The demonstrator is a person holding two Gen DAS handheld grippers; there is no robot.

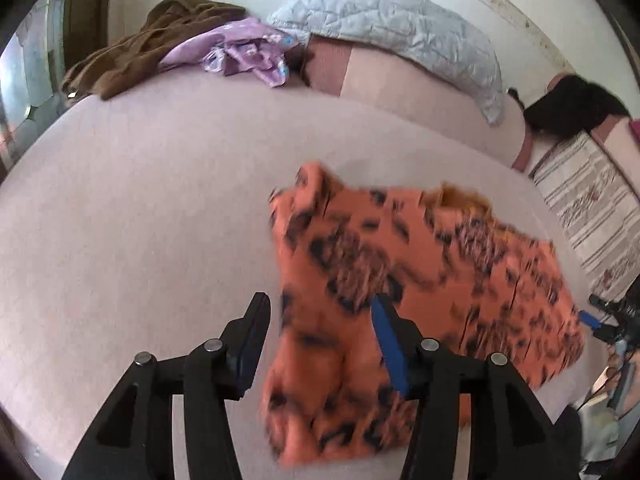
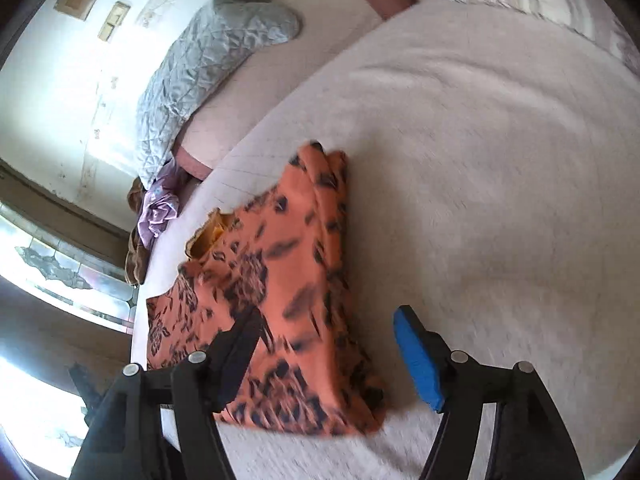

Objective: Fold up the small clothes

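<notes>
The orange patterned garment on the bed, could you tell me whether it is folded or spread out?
Folded: the orange patterned garment lies as a compact doubled rectangle.

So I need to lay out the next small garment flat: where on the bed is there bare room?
Free: bedcover between the orange patterned garment and the brown and purple clothes; also beyond the garment's folded edge. Crowded: far edge by the grey pillow.

A wide bed [image 1: 140, 200] with pale pink cover stands by a stained white wall [image 2: 60, 92]. Bright daylight enters from the window [image 2: 60, 280]; a grey quilted pillow [image 1: 400, 20] lies near.
</notes>
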